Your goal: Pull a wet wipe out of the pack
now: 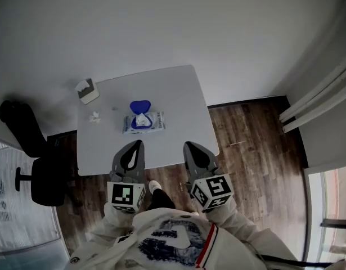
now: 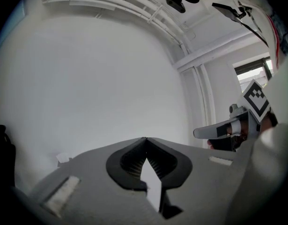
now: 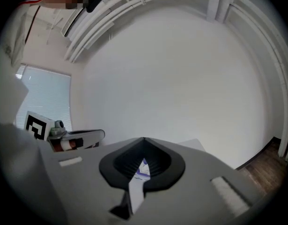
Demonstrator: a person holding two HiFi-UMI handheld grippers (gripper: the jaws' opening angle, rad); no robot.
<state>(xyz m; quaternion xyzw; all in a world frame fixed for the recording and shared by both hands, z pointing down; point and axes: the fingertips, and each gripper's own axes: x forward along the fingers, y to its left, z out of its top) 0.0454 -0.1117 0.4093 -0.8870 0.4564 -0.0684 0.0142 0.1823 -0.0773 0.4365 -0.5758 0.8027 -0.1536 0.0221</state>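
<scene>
White counter (image 1: pixel 178 94), opened wipe pack (image 1: pixel 144 122) at centre: approach judged in hand, left gripper (image 1: pixel 139 144) and right gripper (image 1: pixel 187 146) fingers (image 2: pixel 129 161) clenched empty, to be opened onto the raised wipe (image 1: pixel 141 118).

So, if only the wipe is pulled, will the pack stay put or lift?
The pack looks flat and soft, so it probably will not roll or tip. It seems light, and may slide or lift off the smooth table. The wipe looks floppy.
</scene>
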